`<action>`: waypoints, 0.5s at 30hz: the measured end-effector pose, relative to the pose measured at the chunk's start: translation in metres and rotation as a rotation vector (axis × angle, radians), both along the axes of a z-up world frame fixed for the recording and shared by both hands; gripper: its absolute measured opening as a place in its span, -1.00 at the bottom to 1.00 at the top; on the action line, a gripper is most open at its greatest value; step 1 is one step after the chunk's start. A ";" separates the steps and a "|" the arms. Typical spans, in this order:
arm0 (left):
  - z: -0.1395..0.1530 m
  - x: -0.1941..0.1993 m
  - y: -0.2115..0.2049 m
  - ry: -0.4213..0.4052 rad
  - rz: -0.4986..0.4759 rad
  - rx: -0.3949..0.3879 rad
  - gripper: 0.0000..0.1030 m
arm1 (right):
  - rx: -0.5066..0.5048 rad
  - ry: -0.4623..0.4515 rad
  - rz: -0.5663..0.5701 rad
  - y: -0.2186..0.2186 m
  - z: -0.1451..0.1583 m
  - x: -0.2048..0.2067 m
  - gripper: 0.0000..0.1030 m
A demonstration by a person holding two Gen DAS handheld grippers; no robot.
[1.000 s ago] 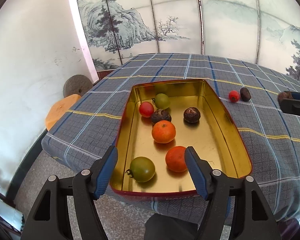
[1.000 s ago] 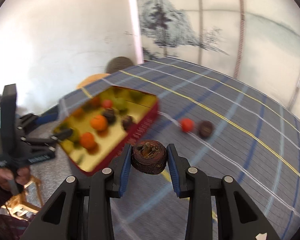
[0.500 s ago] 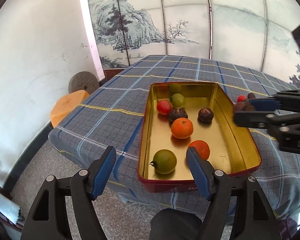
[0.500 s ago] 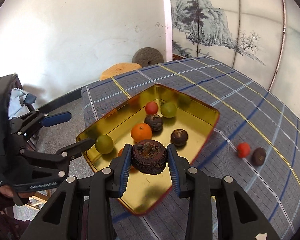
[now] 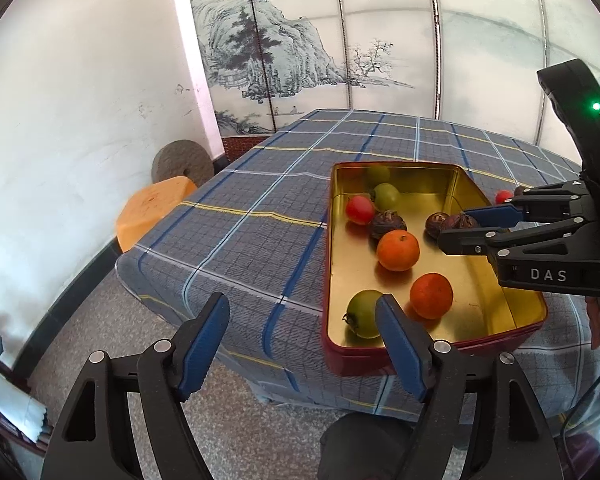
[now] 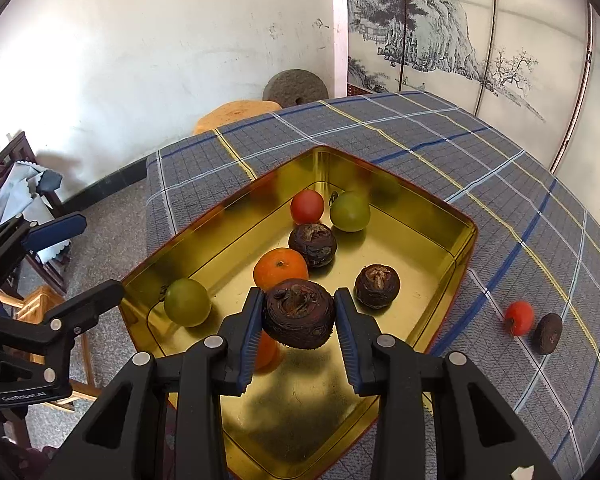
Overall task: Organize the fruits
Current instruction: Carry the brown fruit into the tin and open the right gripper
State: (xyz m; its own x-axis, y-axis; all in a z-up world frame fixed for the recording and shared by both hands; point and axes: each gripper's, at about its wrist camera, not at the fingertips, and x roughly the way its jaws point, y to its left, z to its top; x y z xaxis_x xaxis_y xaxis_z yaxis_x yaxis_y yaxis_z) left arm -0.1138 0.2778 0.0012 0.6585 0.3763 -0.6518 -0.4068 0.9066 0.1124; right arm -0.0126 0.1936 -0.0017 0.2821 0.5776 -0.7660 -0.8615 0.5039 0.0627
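The right gripper [image 6: 296,316] hangs over the gold-lined rectangular tin w/ red outer walls [image 6: 466,240], fingers [image 6: 250,320] closed in on a dark brown wrinkled round fruit [image 6: 299,314]; both blue pads press its sides, gap just as wide as the fruit. Can't tell if the fruit touches the tin floor; it looks to be held above it.

The left gripper [image 5: 302,346] sits off the tin's near left corner, past the desk edge, fingers [image 5: 204,336] spread wide, nothing between them. Its right finger overlaps the tin's near rim in the left wrist view; contact unclear.

Inside the tin: a green tomato-like fruit [image 6: 187,302] near the corner closest to the left gripper, a bright orange mandarin [image 6: 280,270] about mid-tin, a second orange fruit [image 6: 266,350] partly hidden under the right gripper's left finger. Two more dark brown wrinkled fruits, one [image 6: 313,244] touching the mandarin's far side, the other [image 6: 377,286] apart to the right. Toward the tin's far end, a small red tomato [image 6: 307,206] & another green fruit [image 6: 350,212] side by side.

Outside the tin, on the blue-grey plaid cloth covering the desk [image 6: 520,208], a small red fruit [image 6: 519,318] & a small dark brown fruit [image 6: 548,333] lie just beside each other, well apart from the tin's right wall.
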 end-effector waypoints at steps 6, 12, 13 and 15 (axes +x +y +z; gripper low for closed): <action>-0.002 -0.001 -0.001 0.008 0.001 -0.005 0.49 | 0.000 0.009 -0.011 0.002 -0.001 0.004 -0.35; -0.002 0.000 -0.004 0.013 -0.005 0.000 0.50 | 0.019 0.003 -0.027 0.001 0.004 0.007 -0.33; -0.002 0.000 -0.004 0.013 -0.005 0.001 0.52 | 0.025 0.004 -0.030 0.000 0.005 0.007 -0.31; -0.001 0.000 -0.005 0.011 -0.004 0.002 0.55 | 0.049 0.004 -0.037 -0.004 0.010 0.007 -0.18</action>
